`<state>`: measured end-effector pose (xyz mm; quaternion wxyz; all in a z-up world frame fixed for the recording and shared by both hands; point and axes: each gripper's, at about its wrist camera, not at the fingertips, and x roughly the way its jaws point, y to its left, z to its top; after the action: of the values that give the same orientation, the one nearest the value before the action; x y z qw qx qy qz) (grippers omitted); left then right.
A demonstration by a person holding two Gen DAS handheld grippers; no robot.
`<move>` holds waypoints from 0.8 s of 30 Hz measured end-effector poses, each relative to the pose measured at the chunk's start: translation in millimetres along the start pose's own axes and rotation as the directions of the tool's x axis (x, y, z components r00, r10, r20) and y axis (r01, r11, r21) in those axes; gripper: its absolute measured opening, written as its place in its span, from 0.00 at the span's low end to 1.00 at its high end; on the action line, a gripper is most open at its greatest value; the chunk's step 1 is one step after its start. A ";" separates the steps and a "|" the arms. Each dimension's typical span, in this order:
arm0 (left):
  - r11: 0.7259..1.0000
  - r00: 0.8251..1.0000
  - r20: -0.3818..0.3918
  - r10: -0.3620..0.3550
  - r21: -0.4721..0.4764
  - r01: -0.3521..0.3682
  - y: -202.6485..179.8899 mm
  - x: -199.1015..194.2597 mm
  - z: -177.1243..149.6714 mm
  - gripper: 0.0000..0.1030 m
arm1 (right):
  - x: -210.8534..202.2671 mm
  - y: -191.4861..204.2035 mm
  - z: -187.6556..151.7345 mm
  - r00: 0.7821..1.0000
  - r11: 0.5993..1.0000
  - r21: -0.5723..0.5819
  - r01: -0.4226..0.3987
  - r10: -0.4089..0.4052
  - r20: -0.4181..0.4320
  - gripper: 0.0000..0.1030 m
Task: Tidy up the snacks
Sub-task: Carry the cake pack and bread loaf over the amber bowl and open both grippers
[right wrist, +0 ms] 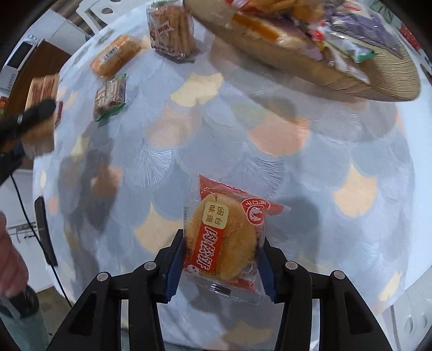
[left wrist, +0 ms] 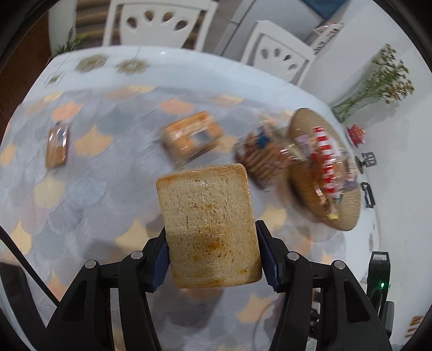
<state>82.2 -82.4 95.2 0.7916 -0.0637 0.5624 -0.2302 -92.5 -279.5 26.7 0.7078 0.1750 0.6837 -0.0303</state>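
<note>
My left gripper (left wrist: 212, 253) is shut on a plastic-wrapped toast sandwich (left wrist: 209, 226) and holds it above the table. My right gripper (right wrist: 222, 256) is shut on a red-and-clear packet with a round golden cake (right wrist: 222, 240), also above the table. A round woven tray (left wrist: 324, 172) at the right holds several snack packets; it also shows in the right wrist view (right wrist: 351, 78). The left gripper with its sandwich appears at the left edge of the right wrist view (right wrist: 37, 113).
Loose on the patterned tablecloth (left wrist: 108, 189): an orange bread pack (left wrist: 191, 137), a cookie pack (left wrist: 259, 156), a small brown packet (left wrist: 56, 147). The right wrist view shows a cracker pack (right wrist: 171, 29), an orange pack (right wrist: 116, 55), a green-edged packet (right wrist: 110, 97). White chairs (left wrist: 159, 21) stand behind.
</note>
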 end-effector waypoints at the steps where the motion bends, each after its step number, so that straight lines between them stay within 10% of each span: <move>1: 1.000 1.000 0.006 -0.007 0.014 0.007 -9.2 -1.0 3.6 0.53 | -7.1 -5.0 -1.8 1.000 1.000 -0.006 -0.014 0.014 0.007 0.46; 24: 0.943 0.992 0.057 -0.111 0.321 0.087 -190.9 17.9 52.3 0.53 | -162.1 -122.6 85.1 0.928 0.986 0.099 -0.133 0.088 0.361 0.46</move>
<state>79.1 -267.6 167.4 0.7993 0.0278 0.4844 -0.3546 -55.8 -450.8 160.4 0.8084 0.2477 0.5303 -0.0631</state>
